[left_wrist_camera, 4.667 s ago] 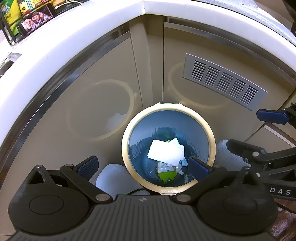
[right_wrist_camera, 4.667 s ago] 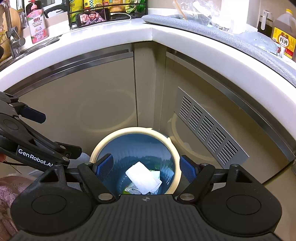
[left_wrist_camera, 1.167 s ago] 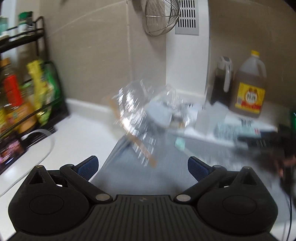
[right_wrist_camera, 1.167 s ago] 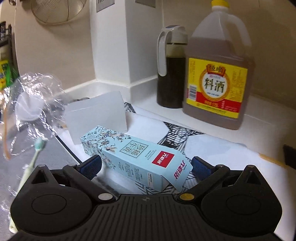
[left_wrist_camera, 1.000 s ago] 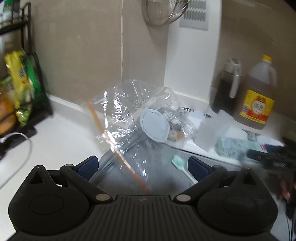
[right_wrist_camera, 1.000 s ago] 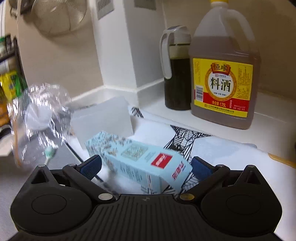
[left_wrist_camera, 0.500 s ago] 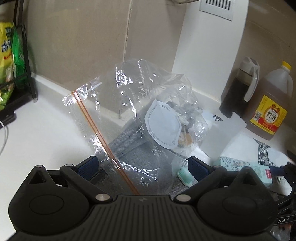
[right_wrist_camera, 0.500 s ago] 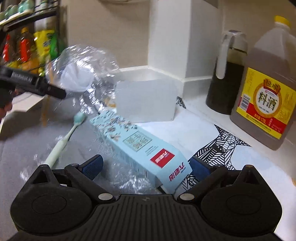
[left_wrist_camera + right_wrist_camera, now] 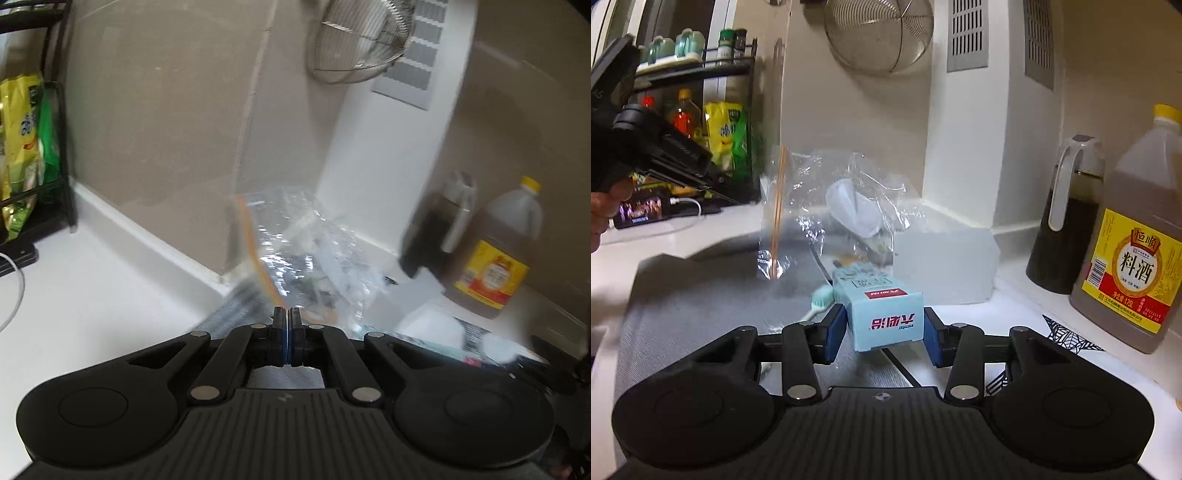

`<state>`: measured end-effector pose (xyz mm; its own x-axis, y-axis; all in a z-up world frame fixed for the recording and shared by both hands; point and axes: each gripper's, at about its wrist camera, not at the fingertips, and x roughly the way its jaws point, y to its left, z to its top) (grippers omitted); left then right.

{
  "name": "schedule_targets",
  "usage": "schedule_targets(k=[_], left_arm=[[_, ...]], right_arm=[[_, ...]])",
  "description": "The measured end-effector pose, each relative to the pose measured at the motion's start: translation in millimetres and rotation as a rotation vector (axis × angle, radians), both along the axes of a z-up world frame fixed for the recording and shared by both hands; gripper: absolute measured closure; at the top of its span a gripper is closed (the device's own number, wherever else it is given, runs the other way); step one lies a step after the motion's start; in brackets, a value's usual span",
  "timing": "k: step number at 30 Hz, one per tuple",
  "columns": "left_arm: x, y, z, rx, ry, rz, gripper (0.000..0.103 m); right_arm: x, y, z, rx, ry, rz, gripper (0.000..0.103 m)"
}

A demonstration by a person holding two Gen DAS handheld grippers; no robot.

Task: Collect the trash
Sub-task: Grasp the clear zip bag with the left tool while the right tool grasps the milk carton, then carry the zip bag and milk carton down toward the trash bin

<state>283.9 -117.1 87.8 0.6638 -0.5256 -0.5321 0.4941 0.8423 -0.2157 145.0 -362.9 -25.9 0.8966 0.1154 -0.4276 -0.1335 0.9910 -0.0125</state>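
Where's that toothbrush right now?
In the right wrist view, the toothbrush lies on the grey mat, just left of the blue box, below the clear bag.

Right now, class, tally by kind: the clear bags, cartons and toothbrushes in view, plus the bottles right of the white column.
clear zip bag: 1
light-blue carton: 1
toothbrush: 1
bottles: 2 (dark sauce dispenser, cooking-wine jug)
Total: 5
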Motion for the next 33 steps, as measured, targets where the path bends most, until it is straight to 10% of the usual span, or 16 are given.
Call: schedule_targets(k=[4, 6, 9, 14, 16, 17, 18, 33], left_arm=[[-7, -9, -11, 0.023, 0.022, -0.059, 0.096], [0, -14, -24, 0.027, 0.059, -0.051, 0.042], [10, -12, -41, -0.041, 0.082, 0.004, 0.015], [39, -24, -50, -0.137, 0.166, 0.017, 0.016], [49, -29, -50, -0.168, 0.2, 0.032, 0.04], [53, -30, -50, -0.177, 0.221, 0.035, 0.08], [56, -31, -49, -0.179, 0.246, 0.034, 0.099], [-87, 77, 40, -0.12, -0.057, 0.04, 0.101]], right_arm=[[1, -12, 1, 0.047, 0.015, -0.038, 0.056], [3, -17, -2, 0.065, 0.028, -0.052, 0.056], [6, -22, -6, 0.075, 0.046, -0.073, 0.056], [9, -26, -10, 0.102, 0.064, -0.086, 0.056], [9, -27, -12, 0.108, 0.066, -0.087, 0.056], [9, -27, -12, 0.113, 0.066, -0.088, 0.056], [8, -28, -12, 0.116, 0.064, -0.093, 0.057], [-35, 4, 39, -0.027, -0.164, -0.159, 0.062]])
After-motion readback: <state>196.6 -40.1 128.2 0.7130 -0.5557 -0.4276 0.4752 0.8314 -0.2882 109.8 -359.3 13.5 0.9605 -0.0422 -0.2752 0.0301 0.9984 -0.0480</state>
